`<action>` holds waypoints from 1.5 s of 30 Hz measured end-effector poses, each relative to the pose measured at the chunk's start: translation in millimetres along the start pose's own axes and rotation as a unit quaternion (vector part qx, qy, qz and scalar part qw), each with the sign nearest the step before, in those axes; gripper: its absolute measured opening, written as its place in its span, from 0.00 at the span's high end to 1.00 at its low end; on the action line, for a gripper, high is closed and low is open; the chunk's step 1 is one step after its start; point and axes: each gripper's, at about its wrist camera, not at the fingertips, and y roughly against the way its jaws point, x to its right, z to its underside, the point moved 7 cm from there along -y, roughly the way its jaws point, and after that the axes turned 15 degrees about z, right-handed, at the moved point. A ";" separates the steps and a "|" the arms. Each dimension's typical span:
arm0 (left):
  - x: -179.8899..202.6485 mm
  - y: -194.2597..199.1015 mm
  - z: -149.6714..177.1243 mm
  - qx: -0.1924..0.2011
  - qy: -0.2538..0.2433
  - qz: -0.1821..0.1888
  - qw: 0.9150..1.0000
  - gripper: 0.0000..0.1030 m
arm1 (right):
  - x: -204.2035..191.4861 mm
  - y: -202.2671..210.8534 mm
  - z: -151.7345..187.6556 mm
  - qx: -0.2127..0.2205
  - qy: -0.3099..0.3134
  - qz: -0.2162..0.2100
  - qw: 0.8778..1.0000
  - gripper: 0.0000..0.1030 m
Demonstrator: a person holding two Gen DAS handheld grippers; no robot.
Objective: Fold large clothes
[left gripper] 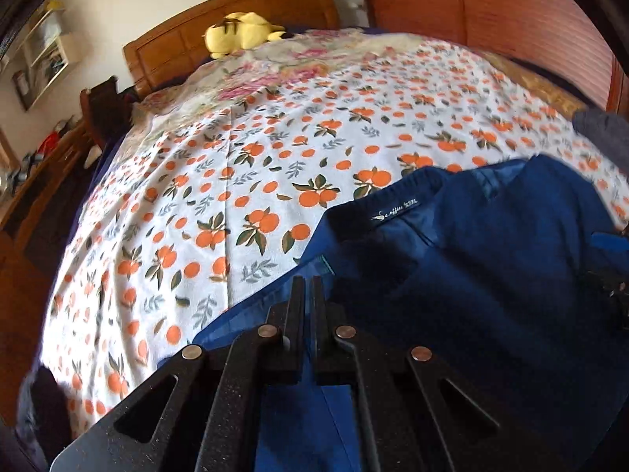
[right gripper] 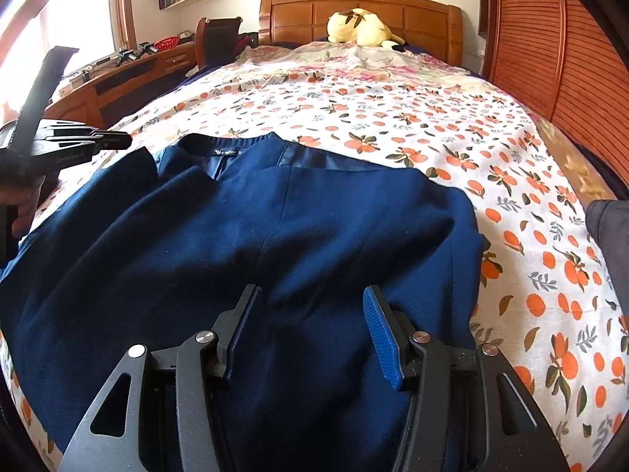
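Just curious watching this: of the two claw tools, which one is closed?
The left gripper: its two black fingers stand pressed together. The right gripper, over the navy jacket, shows a wide gap between its fingers.

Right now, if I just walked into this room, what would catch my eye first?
Probably the dark blue garment spread across the near end of the bed, bold against the white bedsheet printed with oranges. Next, the yellow plush toy lying up by the wooden headboard. Then the two black tools over the garment: the right gripper with its jaws apart, the left gripper shut.
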 end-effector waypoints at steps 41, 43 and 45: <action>102.1 104.2 152.9 0.105 0.097 0.071 0.987 0.26 | 39.0 99.0 83.4 0.024 -0.049 0.070 0.996 0.31; 102.1 102.8 156.2 0.103 0.099 0.074 0.987 0.26 | 40.5 95.7 86.2 0.012 -0.051 0.075 0.996 0.31; 101.5 102.4 159.2 0.105 0.101 0.078 0.986 0.26 | 40.3 94.1 85.4 0.007 -0.059 0.066 0.996 0.31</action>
